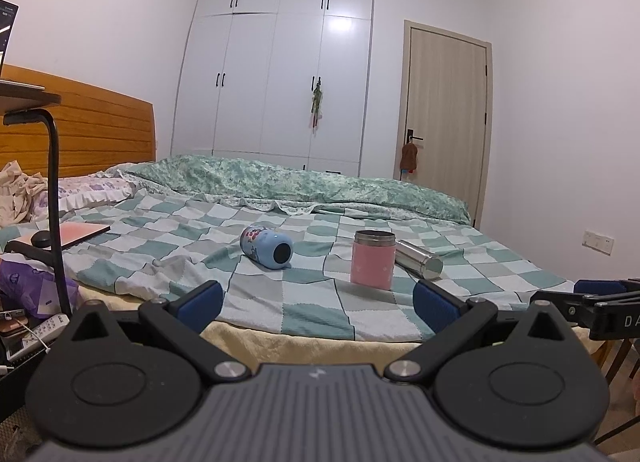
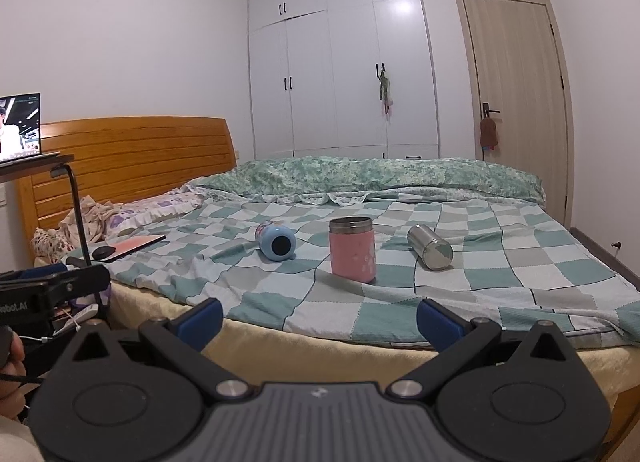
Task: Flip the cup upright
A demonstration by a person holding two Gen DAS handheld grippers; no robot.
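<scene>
"DA" on right gripper (image 1: 600, 302); "obot.AI" on left gripper (image 2: 24, 302).

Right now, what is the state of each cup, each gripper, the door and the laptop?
blue cup: lying on its side
pink cup: upright
steel cup: lying on its side
left gripper: fingers open
right gripper: fingers open
door: closed
laptop: screen on

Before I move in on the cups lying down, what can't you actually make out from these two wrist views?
- Blue cup: both views show only a dark circle at its near end; open mouth or base, unclear.
- Steel cup: in the left wrist view the pink cup hides its far end; which end is the mouth stays unclear.
- Pink cup's interior: camera too low.
- Left gripper and right gripper: open, off the bed; gap to the cups unreadable through fisheye.
</scene>
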